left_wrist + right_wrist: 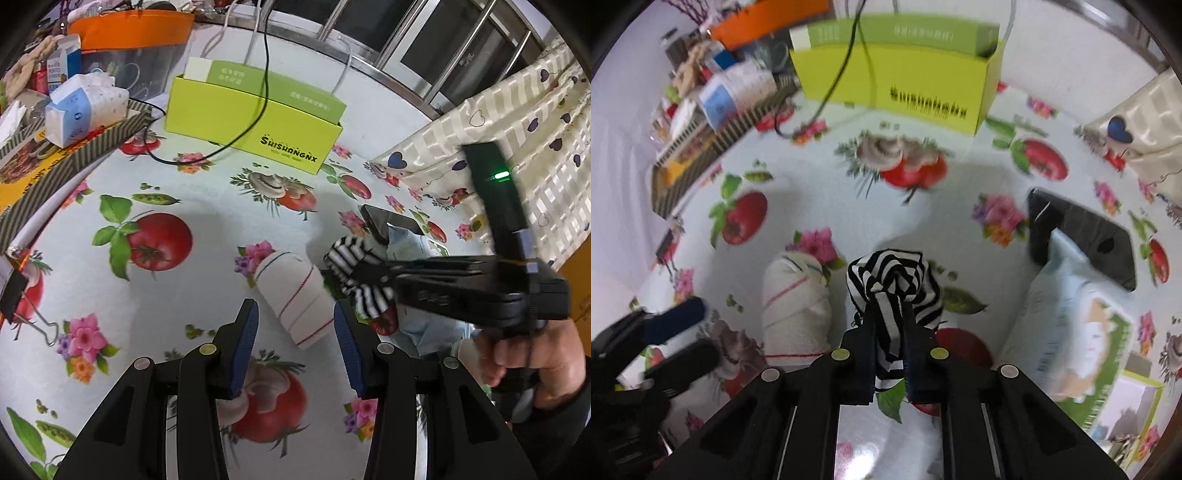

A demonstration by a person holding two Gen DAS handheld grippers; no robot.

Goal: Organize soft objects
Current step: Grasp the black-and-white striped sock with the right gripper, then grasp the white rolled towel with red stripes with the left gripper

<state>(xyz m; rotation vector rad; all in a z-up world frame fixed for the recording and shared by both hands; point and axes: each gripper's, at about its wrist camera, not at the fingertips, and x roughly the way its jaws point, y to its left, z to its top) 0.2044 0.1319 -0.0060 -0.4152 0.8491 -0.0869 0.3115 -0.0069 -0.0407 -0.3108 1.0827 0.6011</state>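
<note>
In right claw: striped sock.

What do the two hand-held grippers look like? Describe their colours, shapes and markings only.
Both are black plastic with angular cut-out arms and round silver-coloured pivot pins. The left gripper has ribbed blue pads. The right gripper carries an upright black module with a green light.

The table carries a fruit-and-flower cloth. Centre frame lie a white rolled towel and a striped cloth. Upper centre stands a green box; a phone lies at right.
</note>
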